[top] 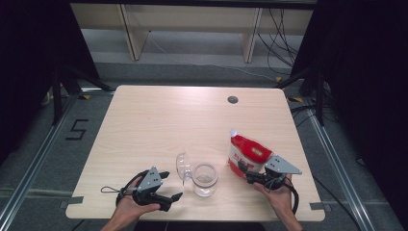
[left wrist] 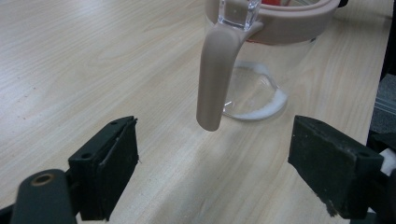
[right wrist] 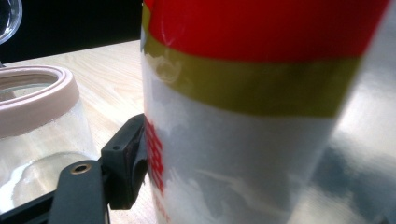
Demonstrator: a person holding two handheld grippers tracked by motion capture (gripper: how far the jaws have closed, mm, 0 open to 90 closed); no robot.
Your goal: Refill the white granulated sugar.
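Observation:
A clear glass jar (top: 205, 179) with a beige rim stands near the table's front edge, its hinged lid (top: 183, 166) swung open to the left. My left gripper (top: 172, 185) rests open on the table just left of the jar. In the left gripper view its jaws (left wrist: 215, 140) stand wide apart, with the jar (left wrist: 261, 70) and its beige clasp (left wrist: 215, 70) just ahead. A red, yellow and white pouch (top: 248, 154) stands to the right of the jar. My right gripper (top: 250, 174) is shut on its lower part. The pouch (right wrist: 252, 116) hides one jaw.
The light wooden table (top: 159, 120) has a round cable hole (top: 233, 99) at the back right. The jar (right wrist: 32, 140) stands close to the left of the pouch. Dark floor, rails and cables surround the table.

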